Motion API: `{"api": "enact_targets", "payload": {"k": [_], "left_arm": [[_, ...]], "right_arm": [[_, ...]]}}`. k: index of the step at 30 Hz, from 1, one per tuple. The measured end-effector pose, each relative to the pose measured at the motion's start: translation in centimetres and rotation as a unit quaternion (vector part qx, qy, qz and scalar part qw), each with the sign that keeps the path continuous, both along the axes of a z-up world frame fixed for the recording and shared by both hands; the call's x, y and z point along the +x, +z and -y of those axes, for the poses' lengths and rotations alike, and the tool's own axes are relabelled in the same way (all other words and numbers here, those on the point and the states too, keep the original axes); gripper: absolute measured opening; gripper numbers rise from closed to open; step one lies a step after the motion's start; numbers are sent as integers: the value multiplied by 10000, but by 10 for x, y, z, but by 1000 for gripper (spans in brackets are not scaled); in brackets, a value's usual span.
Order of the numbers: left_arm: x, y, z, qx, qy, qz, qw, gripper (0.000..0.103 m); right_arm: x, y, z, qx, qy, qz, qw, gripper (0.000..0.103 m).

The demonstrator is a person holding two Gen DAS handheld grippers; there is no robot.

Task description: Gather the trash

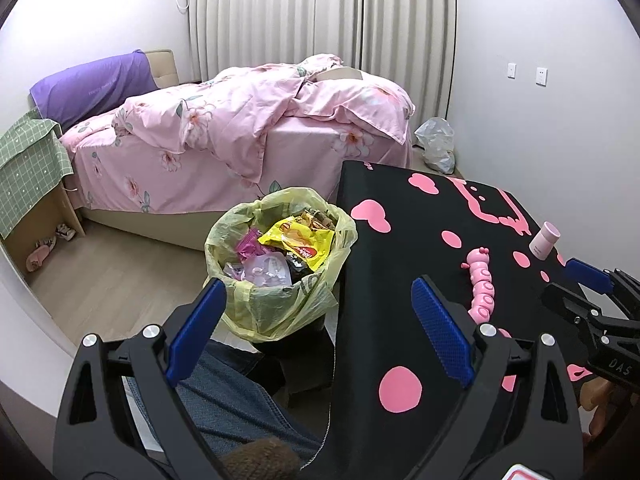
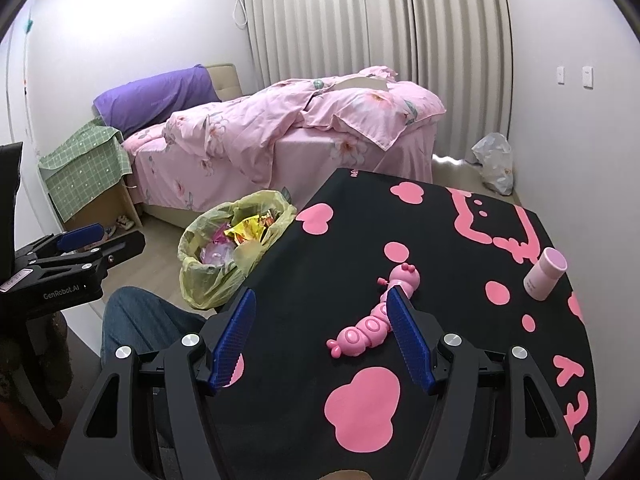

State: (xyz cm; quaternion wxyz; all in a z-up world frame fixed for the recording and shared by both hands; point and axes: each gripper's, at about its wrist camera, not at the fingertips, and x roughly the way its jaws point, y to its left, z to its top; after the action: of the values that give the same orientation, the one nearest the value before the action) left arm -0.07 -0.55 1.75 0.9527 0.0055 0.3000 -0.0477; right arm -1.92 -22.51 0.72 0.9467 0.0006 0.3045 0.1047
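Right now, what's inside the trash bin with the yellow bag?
The trash bin holds a yellow snack wrapper, pink wrappers and clear plastic packaging. Whatever lies beneath that top layer is covered.

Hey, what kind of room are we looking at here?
Most likely a bedroom in a home: an unmade bed with a pink floral duvet and a purple pillow, closed curtains behind it, and a lined trash bin beside a black-and-pink-covered table.
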Motion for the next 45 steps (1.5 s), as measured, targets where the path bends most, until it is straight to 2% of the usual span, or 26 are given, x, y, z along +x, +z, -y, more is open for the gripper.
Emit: {"api": "enact_targets", "payload": {"k": [45], "left_arm": [[-7,-5,-4,12,-2,-8,10000,89]], "right_arm": [[0,-1,-2,20,11,-27,10000,64]]}}
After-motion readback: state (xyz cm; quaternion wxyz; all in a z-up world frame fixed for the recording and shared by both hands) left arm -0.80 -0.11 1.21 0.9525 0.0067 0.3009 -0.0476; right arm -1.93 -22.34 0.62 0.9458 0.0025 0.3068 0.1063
